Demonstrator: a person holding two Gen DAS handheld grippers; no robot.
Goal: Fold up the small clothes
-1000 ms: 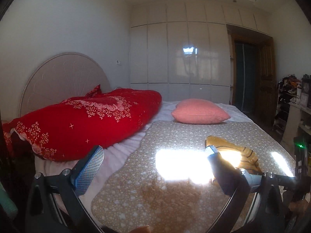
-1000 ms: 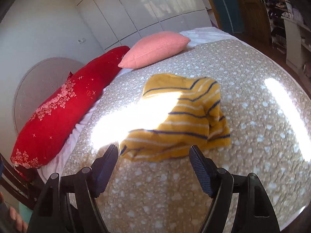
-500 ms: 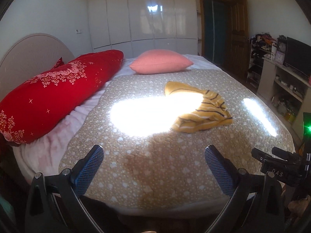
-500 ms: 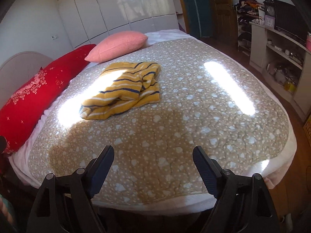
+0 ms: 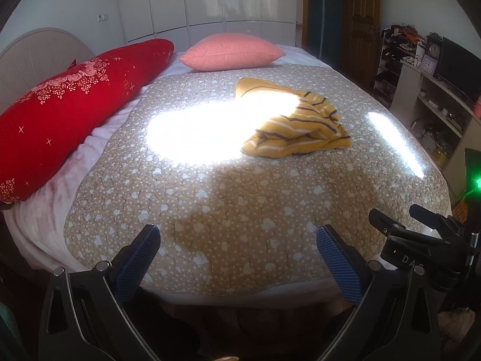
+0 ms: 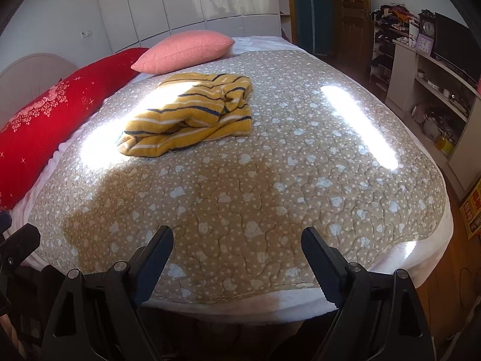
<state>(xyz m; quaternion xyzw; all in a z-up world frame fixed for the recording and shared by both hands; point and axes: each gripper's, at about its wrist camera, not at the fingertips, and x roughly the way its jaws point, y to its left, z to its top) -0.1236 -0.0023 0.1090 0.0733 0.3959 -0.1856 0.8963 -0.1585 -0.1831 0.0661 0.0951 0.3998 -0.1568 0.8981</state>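
While both cameras looked down across the bed [image 5: 210, 210], a long red bolster [image 5: 66, 111] lay along its left side, against a pale rounded headboard [image 5: 39, 51]. Next to the bolster's far end a pink pillow [image 5: 231, 51] rested near the white wardrobe doors [image 5: 210, 0]. A beige quilt [image 6: 255, 180] dotted with pale hearts covered most of the bed, with a bright patch of sunlight on its left half. The yellow striped garment [image 5: 297, 123] lay crumpled on the quilt, right of the middle in the left camera's view, its far part washed out by the sunlight; the right camera showed the same garment [image 6: 192, 117] left of the middle, in front of the pillow. The left hand-held gripper [image 5: 237, 249] hung over the near edge of the bed, its blue-padded fingers [image 5: 141, 255] spread wide with nothing between them, well apart from the garment. The right hand-held gripper [image 6: 237, 249] was likewise over the near edge, its jaws just having opened and standing wide, nothing between them. To the right a wooden door [image 6: 351, 9], shelves [image 6: 433, 90] with a clock [image 6: 427, 27] and a dark screen [image 6: 457, 48] lined the wall.
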